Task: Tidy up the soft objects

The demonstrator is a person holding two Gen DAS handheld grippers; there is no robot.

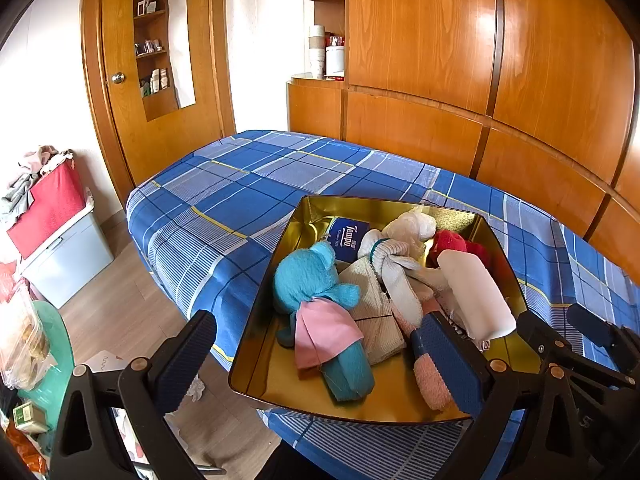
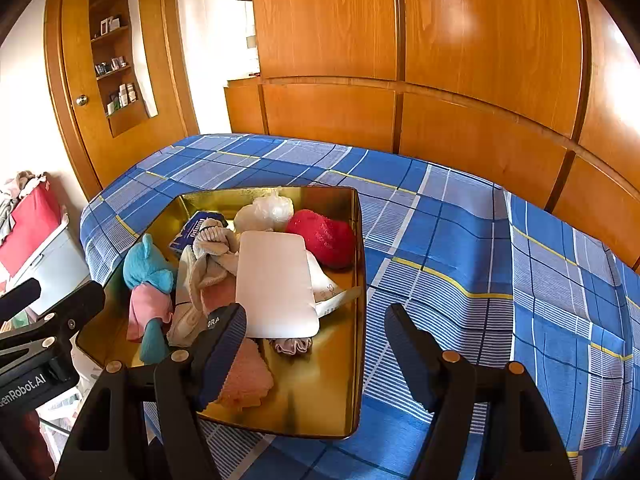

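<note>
A gold tin tray [image 1: 384,404] [image 2: 320,392] rests on the blue plaid bed. It holds a blue plush toy [image 1: 308,276] [image 2: 146,268] wrapped in pink cloth, white socks [image 1: 396,272] [image 2: 212,256], a Tempo tissue pack [image 1: 348,236], a red plush [image 1: 452,242] [image 2: 324,236], a flat white pack [image 1: 476,292] [image 2: 276,280] and a pink towel [image 1: 430,380] [image 2: 244,380]. My left gripper [image 1: 320,360] hangs open over the tray's near left side, gripping nothing. My right gripper [image 2: 316,348] is open over the tray's near right rim, also gripping nothing.
The bed [image 2: 460,240] stretches back and right to a wooden wardrobe wall [image 2: 440,80]. A wooden door [image 1: 160,80] stands at the back left. On the floor at left are a red and grey storage box [image 1: 60,232] with clothes and a green glass table [image 1: 52,340].
</note>
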